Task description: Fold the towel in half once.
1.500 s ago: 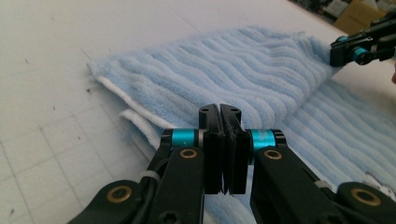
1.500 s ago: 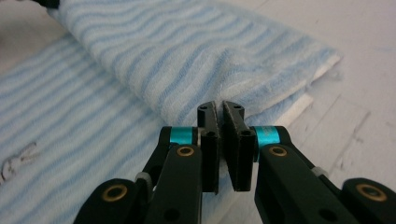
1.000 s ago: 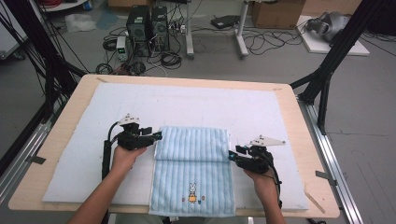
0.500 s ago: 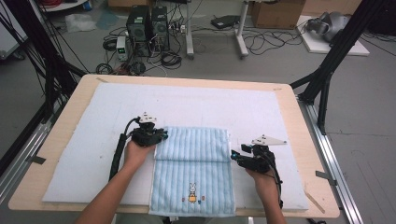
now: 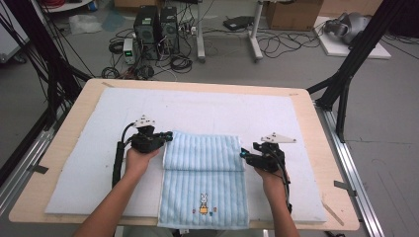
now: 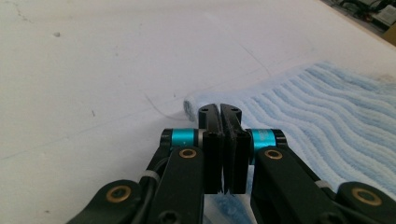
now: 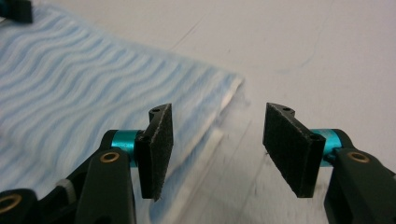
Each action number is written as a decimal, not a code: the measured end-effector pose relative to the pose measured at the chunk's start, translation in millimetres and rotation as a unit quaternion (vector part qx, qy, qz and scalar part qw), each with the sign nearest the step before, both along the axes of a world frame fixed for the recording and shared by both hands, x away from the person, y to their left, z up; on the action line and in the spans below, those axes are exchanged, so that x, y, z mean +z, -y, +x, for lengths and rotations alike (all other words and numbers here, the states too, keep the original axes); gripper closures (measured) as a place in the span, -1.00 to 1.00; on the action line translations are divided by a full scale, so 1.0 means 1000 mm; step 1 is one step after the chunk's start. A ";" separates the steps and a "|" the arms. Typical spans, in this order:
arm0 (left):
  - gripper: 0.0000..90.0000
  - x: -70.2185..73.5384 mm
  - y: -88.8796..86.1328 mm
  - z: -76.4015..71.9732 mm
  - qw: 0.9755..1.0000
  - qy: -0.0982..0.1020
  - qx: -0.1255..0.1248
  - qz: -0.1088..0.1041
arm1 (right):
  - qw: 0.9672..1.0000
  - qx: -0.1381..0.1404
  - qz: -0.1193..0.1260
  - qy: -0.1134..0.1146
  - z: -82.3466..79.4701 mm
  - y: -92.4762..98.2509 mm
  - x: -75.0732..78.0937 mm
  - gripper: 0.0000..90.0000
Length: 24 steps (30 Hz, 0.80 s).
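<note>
A light blue striped towel point(image 5: 205, 163) with a small embroidered rabbit point(image 5: 203, 201) lies folded on the white mat point(image 5: 222, 108). My left gripper point(image 5: 169, 134) is at the towel's far left corner. In the left gripper view its pads are pressed together point(image 6: 219, 109) on the towel's point(image 6: 327, 107) left edge, and cloth shows just beneath them. My right gripper point(image 5: 243, 154) is at the towel's right edge. Its jaws point(image 7: 217, 116) have just been opening; the towel's point(image 7: 70, 74) edge lies under the left jaw and bare mat shows between the pads.
The wooden table's rim point(image 5: 89, 89) frames the mat. Beyond the table, computers point(image 5: 155, 22) and cables cover the floor, and a black frame leg point(image 5: 346, 74) stands at the right. Bare mat stretches behind and beside the towel.
The left gripper's jaws have closed at the towel's far left corner. The right gripper's jaws stand a little wider, and that hand has shifted slightly.
</note>
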<state>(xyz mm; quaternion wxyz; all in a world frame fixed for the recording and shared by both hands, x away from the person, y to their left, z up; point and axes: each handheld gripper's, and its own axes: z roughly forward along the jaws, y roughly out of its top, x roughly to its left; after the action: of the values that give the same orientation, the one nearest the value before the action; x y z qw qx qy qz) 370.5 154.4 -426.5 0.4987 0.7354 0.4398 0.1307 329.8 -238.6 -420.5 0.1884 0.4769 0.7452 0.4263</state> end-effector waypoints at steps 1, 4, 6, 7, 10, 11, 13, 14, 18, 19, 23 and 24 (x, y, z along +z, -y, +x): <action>0.94 0.000 0.000 0.000 1.000 0.000 -0.001 -0.002 | 1.000 -0.003 0.000 -0.002 0.003 -0.003 0.002 -0.06; 0.94 0.001 -0.001 -0.001 1.000 0.002 -0.002 -0.004 | 1.000 0.000 -0.016 -0.007 0.019 -0.015 0.006 -0.06; 0.94 0.001 -0.001 0.000 1.000 0.002 -0.003 -0.004 | 0.999 0.004 -0.039 -0.015 0.030 -0.025 0.004 -0.06; 0.94 0.001 -0.002 -0.001 1.000 0.002 -0.004 -0.006 | 0.998 0.004 -0.052 -0.024 0.035 -0.030 0.003 -0.06; 0.94 0.002 -0.002 -0.001 1.000 0.003 -0.005 -0.008 | 0.996 -0.001 -0.083 -0.046 0.047 -0.040 -0.005 -0.05; 0.94 0.002 -0.003 -0.001 1.000 0.003 -0.007 -0.009 | 0.995 -0.001 -0.084 -0.054 0.050 -0.042 -0.008 -0.01; 0.94 0.003 -0.003 -0.002 1.000 0.003 -0.006 -0.012 | 0.992 0.002 -0.103 -0.068 0.056 -0.046 -0.015 0.16; 0.94 0.003 -0.003 -0.002 1.000 0.003 -0.006 -0.013 | 0.991 0.004 -0.112 -0.071 0.057 -0.047 -0.017 0.24; 0.94 0.004 -0.003 -0.002 1.000 0.007 -0.005 -0.020 | 0.988 0.031 -0.144 -0.046 0.054 -0.056 -0.015 0.91; 0.94 0.005 -0.004 -0.002 1.000 0.007 -0.003 -0.029 | 0.988 0.032 -0.150 -0.037 0.053 -0.058 -0.014 0.91; 0.94 0.011 -0.007 -0.005 0.999 0.014 -0.007 -0.049 | 0.994 0.019 -0.104 0.017 0.044 -0.047 0.003 0.90; 0.94 0.013 -0.008 -0.007 0.998 0.018 -0.012 -0.053 | 0.995 0.021 -0.096 0.026 0.042 -0.044 0.007 0.90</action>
<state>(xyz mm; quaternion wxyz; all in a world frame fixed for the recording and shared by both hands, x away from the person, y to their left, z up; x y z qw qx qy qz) 363.4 162.7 -413.1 0.5464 0.7105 0.4285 0.1144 371.6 -194.7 -413.4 0.2434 0.4299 0.7873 0.3690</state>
